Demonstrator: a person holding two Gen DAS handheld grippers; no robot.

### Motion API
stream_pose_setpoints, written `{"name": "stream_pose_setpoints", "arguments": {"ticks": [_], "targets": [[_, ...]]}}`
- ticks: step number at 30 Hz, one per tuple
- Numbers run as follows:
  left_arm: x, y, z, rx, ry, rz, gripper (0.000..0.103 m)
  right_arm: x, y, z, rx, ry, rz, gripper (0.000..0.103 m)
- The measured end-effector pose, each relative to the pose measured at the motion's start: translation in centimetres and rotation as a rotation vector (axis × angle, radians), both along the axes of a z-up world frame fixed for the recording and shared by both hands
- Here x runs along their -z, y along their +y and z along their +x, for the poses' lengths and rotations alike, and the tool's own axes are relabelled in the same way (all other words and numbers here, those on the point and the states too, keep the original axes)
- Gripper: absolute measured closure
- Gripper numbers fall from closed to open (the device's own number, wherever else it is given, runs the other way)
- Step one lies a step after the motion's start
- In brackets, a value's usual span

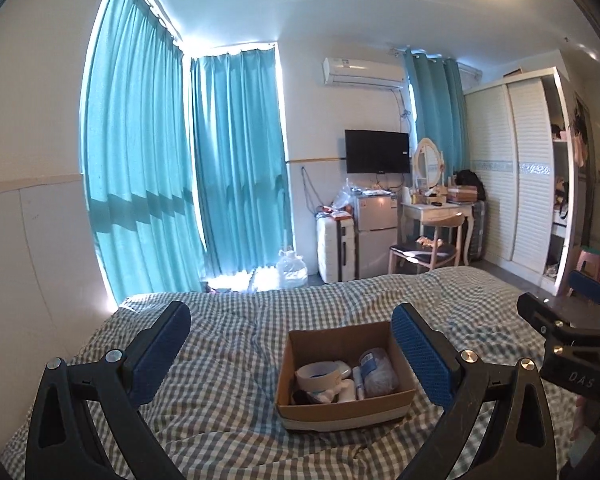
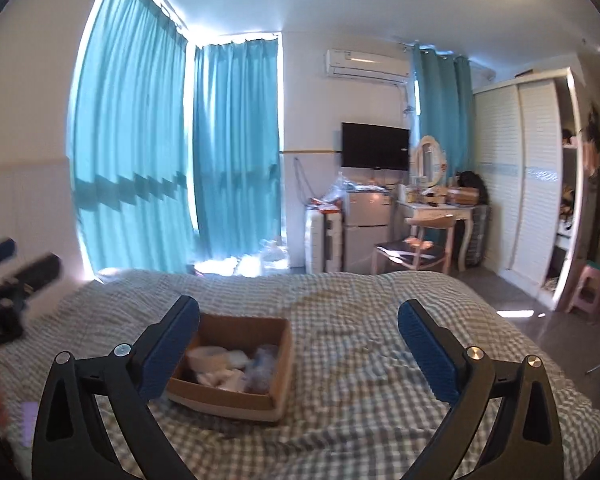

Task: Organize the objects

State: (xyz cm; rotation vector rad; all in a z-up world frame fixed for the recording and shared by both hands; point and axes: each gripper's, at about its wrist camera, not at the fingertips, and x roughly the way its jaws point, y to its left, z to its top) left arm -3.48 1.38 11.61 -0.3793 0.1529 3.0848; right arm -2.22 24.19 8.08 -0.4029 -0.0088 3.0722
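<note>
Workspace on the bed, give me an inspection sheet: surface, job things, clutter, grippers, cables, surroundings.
Surface: bed under a rumpled grey-and-white checked cover.
Job's things: open cardboard box on the bed, holding a tape roll, a clear bag and small white items.
Clutter: nothing seen loose on the cover beside the box.
Grippers: left gripper open, nothing between the pads; right gripper open, nothing between the pads; both short of the box.
Cables: cords hang on the wall left of the TV.
Surroundings: teal curtains, air conditioner, small fridge, dressing table with chair, wardrobe.
</note>
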Motion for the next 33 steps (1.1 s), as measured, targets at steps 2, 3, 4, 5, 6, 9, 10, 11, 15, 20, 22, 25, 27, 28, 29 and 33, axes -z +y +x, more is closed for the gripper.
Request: {"name": "stream_pose_setpoints", "arguments": {"ticks": [2,3,4,5,6,9,10,11,15,20,22,25,27,28,29,33], "targets": [[1.6,0.1,-0.3,-0.02,0.0,-0.01,0.0,1.9,-0.4,-0.2,-0.021,0.015,0.033,0.003],[2.4,0.1,-0.4,-0.024,-0.003,-0.01,0.0,2.5,-0.6,-0.1,-0.038,0.021,0.036,0.003],[3.5,0.0,-0.4,-0.041,0.003,-0.01,0.0,3.4,-0.8,0.0,-0.054,0.03,0.033,0.003],[4.1,0.0,-0.2,-0.057,0.013,-0.01,0.0,3.9,-0.9,0.1,-0.065,0.039,0.026,0.003],[4.8,0.0,-0.1,-0.068,0.02,-0.011,0.0,4.3,-0.9,0.2,-0.076,0.046,0.02,0.003],[7.3,-0.2,0.0,-0.056,-0.02,0.0,0.0,5.6,-1.8,0.1,-0.088,0.038,0.031,0.003],[8.0,-0.3,-0.1,-0.065,-0.034,0.006,0.0,6.0,-2.0,0.2,-0.091,0.039,0.035,0.003],[8.5,-0.4,-0.1,-0.068,-0.043,0.009,0.0,6.3,-2.1,0.2,-0.095,0.038,0.034,0.003],[9.4,-0.6,-0.1,-0.068,-0.073,0.015,0.0,7.5,-2.4,-0.2,-0.098,0.004,0.021,0.003],[9.1,-0.6,0.0,-0.064,-0.074,0.021,0.0,8.8,-2.4,-0.5,-0.102,-0.029,0.02,0.003],[9.1,-0.6,0.2,-0.061,-0.073,0.021,0.0,9.0,-2.4,-0.6,-0.099,-0.035,0.023,0.003],[9.0,-0.5,0.1,-0.06,-0.079,0.017,0.0,9.2,-2.6,-0.7,-0.1,-0.043,0.024,0.003],[9.1,-0.5,0.1,-0.055,-0.081,0.018,0.0,9.3,-2.7,-0.8,-0.102,-0.046,0.025,0.003],[9.1,-0.5,0.0,-0.053,-0.083,0.017,0.0,9.3,-2.8,-0.8,-0.102,-0.047,0.026,0.003],[9.1,-0.4,0.0,-0.053,-0.084,0.016,0.0,9.3,-2.9,-0.8,-0.103,-0.049,0.027,0.003],[9.3,-0.3,0.0,-0.05,-0.086,0.008,0.0,9.6,-2.8,-0.8,-0.103,-0.054,0.027,0.003]]}}
